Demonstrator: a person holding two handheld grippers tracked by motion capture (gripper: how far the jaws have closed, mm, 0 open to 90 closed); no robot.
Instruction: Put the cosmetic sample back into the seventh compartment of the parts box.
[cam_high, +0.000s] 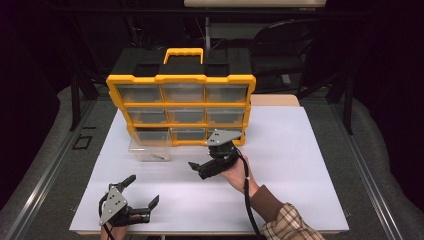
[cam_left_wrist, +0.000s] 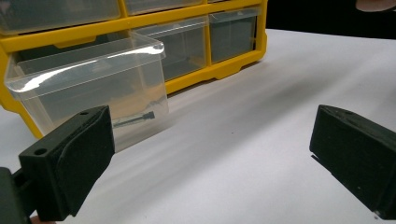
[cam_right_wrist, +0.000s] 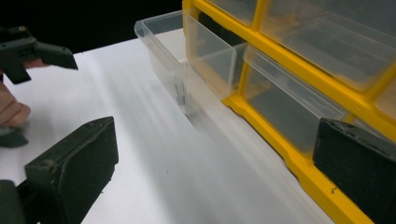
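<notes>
Clear drawer (cam_high: 149, 148) pulled out of yellow organizer (cam_high: 182, 107) bottom-left, small screw (cam_left_wrist: 135, 119) inside, wide bare white tabletop (cam_high: 280, 170) in front; right gripper (cam_high: 206, 167) spread wide, empty, beside organizer's front edge; left gripper (cam_high: 140, 192) spread, empty.

Drawer (cam_high: 149, 148) w/ screw (cam_left_wrist: 135, 119) inside, pulled out front-left of organizer (cam_high: 182, 95); both on table (cam_high: 300, 180).
</notes>
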